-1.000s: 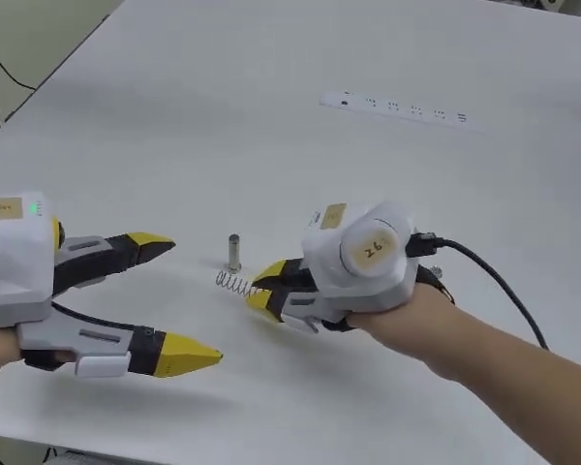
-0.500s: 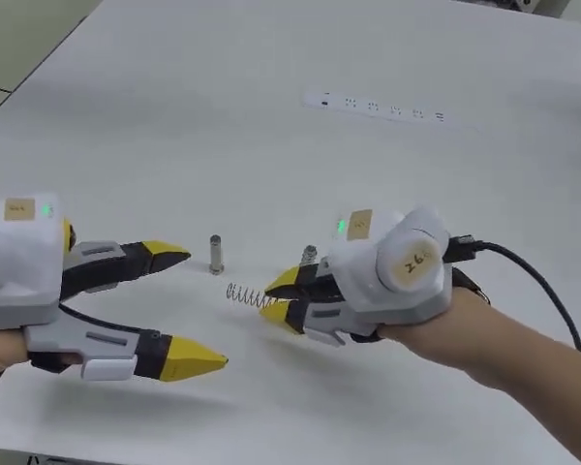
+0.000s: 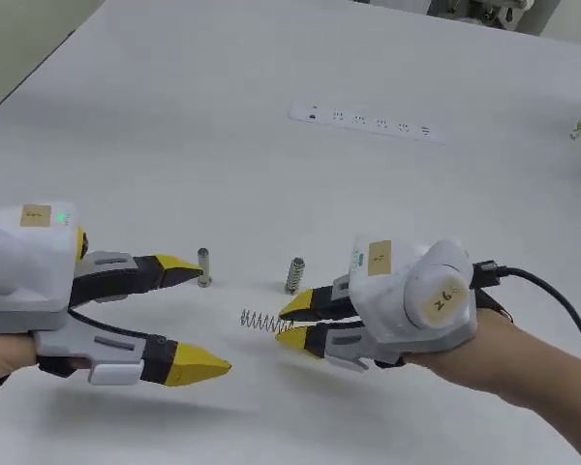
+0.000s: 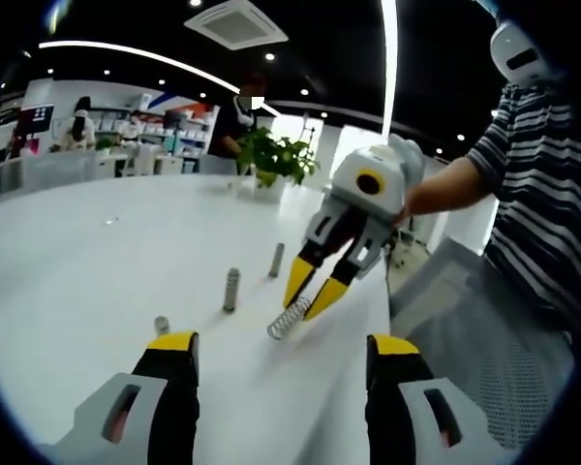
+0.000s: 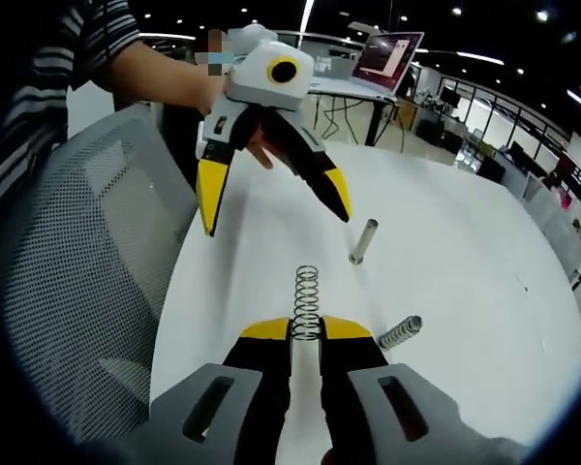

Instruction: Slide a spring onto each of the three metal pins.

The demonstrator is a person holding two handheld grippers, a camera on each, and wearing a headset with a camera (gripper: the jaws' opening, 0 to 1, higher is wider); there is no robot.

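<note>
The left claw (image 3: pixel 213 315) is gaping wide above the desk (image 3: pixel 174 126), gripping nothing. Just off its upper tip a bare pin (image 3: pixel 204 266) is standing upright. Farther ahead of it, the spring (image 3: pixel 259 320) is sticking out from the right claw (image 3: pixel 283 323), whose tips are pinching one end of it. Just beyond those tips a sprung pin (image 3: pixel 295 275) is standing, its coil already on. A second ago the held spring's free end was sitting right beside the bare pin. Now it is hanging clear of it, and the right claw is keeping its pinch.
</note>
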